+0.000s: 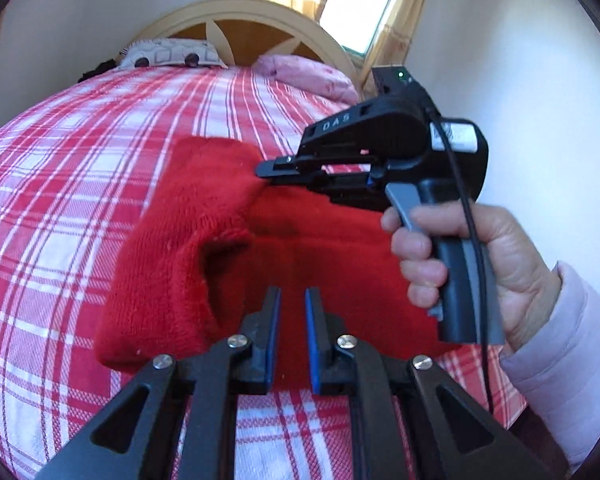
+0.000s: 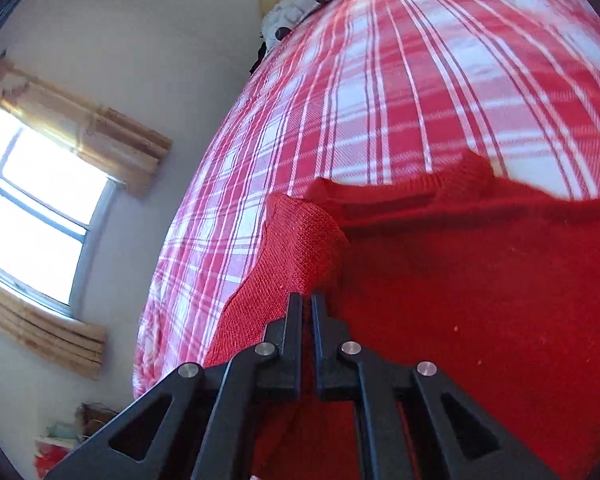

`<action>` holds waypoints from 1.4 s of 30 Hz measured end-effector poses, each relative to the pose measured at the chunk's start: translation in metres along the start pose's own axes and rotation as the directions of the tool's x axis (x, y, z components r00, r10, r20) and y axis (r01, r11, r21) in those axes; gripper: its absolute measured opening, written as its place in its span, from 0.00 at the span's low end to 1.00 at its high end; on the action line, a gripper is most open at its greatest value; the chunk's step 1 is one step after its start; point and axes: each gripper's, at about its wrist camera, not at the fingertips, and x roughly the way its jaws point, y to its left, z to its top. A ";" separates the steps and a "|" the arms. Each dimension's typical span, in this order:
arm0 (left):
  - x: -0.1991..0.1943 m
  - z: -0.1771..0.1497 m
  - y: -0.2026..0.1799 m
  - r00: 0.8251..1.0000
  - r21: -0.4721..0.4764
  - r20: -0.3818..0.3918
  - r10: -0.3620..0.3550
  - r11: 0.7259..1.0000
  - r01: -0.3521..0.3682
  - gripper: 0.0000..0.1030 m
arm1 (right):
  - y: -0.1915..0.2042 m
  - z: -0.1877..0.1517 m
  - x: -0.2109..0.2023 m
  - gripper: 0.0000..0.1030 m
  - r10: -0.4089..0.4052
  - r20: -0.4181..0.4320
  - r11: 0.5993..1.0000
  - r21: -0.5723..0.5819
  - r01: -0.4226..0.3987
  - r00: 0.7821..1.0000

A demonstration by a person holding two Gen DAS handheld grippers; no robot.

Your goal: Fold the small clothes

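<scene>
A small red knitted garment (image 1: 188, 264) lies on the red and white checked bedspread (image 1: 80, 168). My left gripper (image 1: 293, 300) hovers over its near edge, jaws slightly apart with nothing between them. My right gripper (image 1: 266, 170), held in a hand with a pink sleeve, comes in from the right and is shut on a fold of the garment at its far side. In the right wrist view the right gripper (image 2: 307, 300) is closed on the red knit fabric (image 2: 300, 248), which is lifted into a fold over the rest of the garment (image 2: 480, 300).
The bed has a curved wooden headboard (image 1: 236, 12), a patterned pillow (image 1: 168, 54) and a pink pillow (image 1: 308, 74) at the far end. A bright window (image 1: 360, 0) with curtains is behind. White walls surround the bed; the bedspread's edge (image 2: 156, 320) drops off on the left in the right wrist view.
</scene>
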 end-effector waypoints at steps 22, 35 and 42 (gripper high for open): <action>-0.085 0.001 0.160 0.969 -0.331 0.152 0.195 0.934 -0.137 0.76 | 0.062 -0.009 0.065 0.74 -0.061 -0.075 0.995 -0.087 0.054 0.995; -0.078 -0.011 0.175 0.980 -0.293 0.159 0.120 0.954 -0.069 0.76 | 0.147 0.007 0.115 0.74 0.093 -0.134 0.981 -0.160 -0.114 0.987; -0.061 -0.011 0.153 0.990 -0.228 0.140 -0.013 0.973 0.045 0.79 | 0.068 0.009 0.064 0.74 -0.159 0.048 0.987 0.003 0.159 0.986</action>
